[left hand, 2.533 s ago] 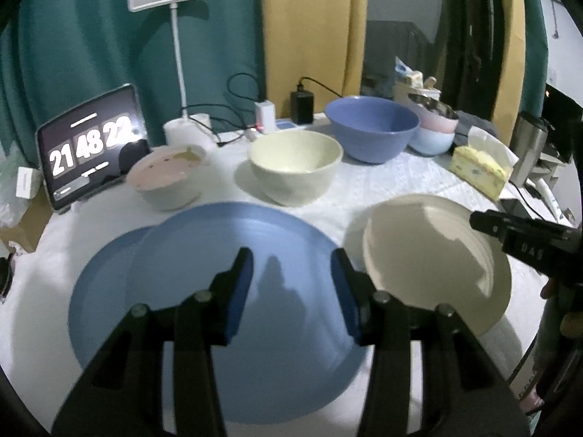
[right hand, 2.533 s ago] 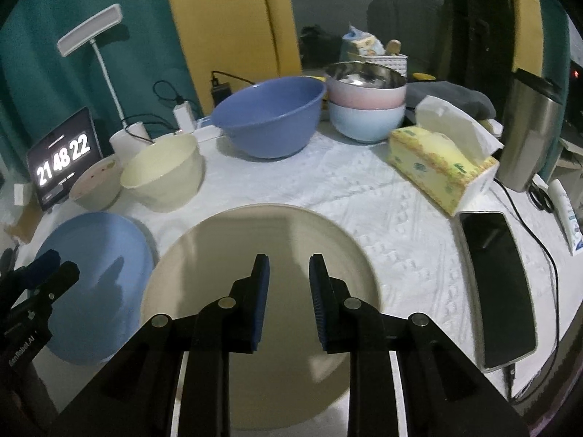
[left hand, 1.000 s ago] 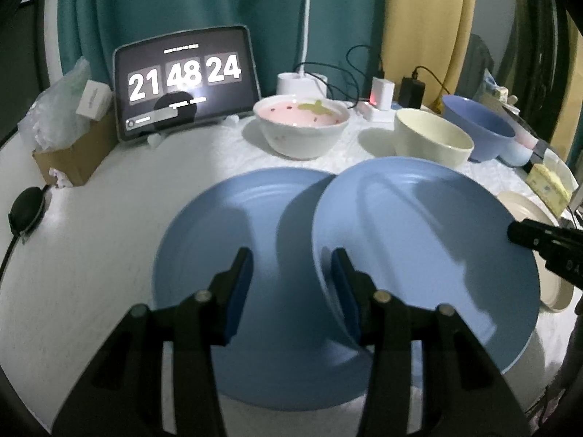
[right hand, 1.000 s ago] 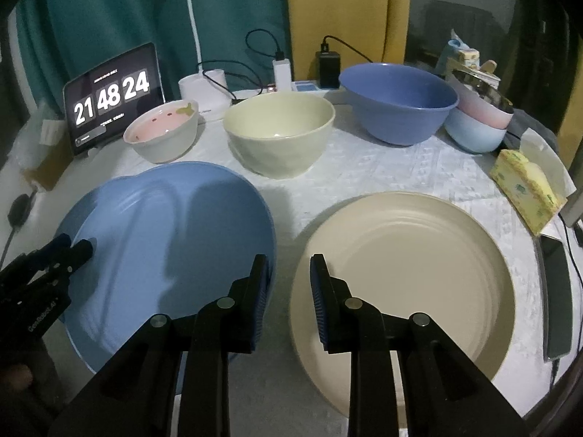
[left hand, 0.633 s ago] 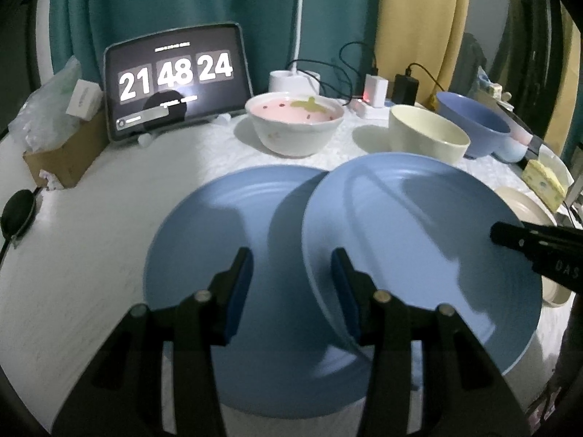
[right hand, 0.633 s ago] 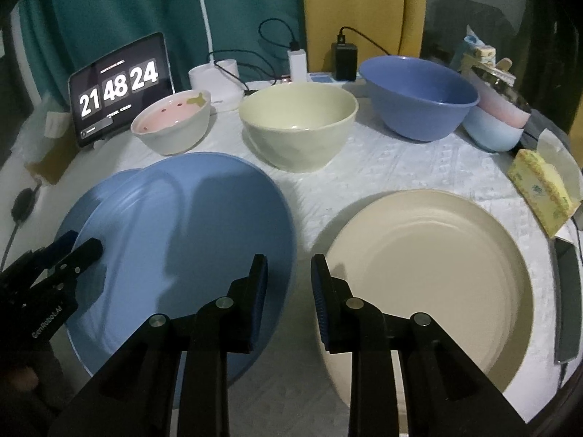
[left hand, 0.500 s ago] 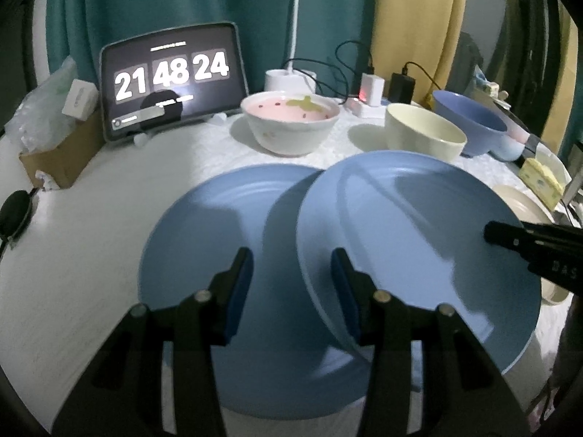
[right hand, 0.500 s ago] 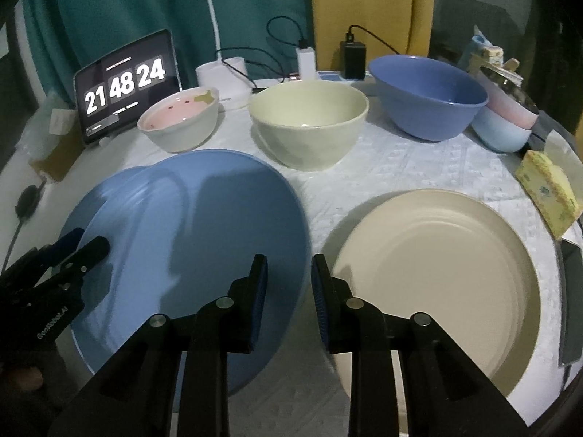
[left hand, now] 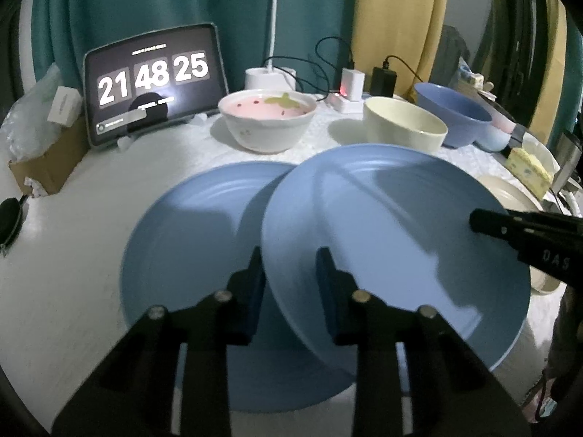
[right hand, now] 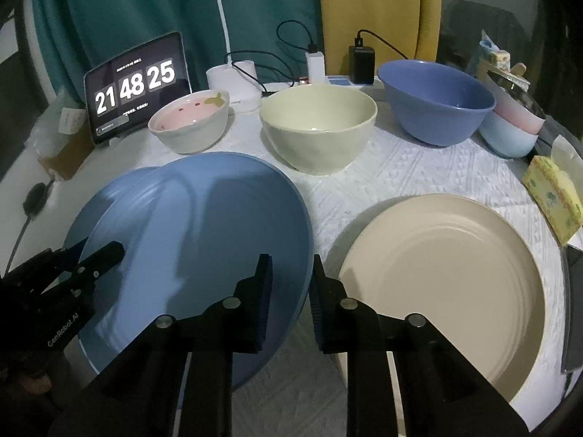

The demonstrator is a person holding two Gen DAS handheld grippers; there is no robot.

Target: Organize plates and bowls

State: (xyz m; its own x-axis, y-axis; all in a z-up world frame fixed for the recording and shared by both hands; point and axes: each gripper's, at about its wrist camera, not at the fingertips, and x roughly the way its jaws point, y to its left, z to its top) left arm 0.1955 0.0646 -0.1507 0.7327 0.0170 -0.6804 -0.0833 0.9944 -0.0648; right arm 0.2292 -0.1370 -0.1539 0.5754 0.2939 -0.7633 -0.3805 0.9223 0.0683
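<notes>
Two blue plates overlap on the white table. The upper blue plate (left hand: 393,233) is tilted and raised over the lower blue plate (left hand: 196,240). My left gripper (left hand: 289,266) straddles the upper plate's left rim, one finger on each side. My right gripper (right hand: 289,276) straddles the same plate's right rim (right hand: 304,247). A beige plate (right hand: 444,276) lies flat to the right. Behind stand a pink-lined bowl (right hand: 191,123), a cream bowl (right hand: 319,127), a blue bowl (right hand: 435,109) and stacked pink and light-blue bowls (right hand: 510,127).
A tablet clock (left hand: 153,80) stands at the back left beside a cardboard box (left hand: 43,160). A lamp base (right hand: 233,80), chargers and cables line the back. A yellow tissue pack (right hand: 550,189) and a phone (right hand: 574,309) lie at the right edge.
Both grippers have closed in on the upper blue plate's rims; the plate has tilted up and slid over the lower blue plate. The clock went from 21:48:22 to 21:48:25.
</notes>
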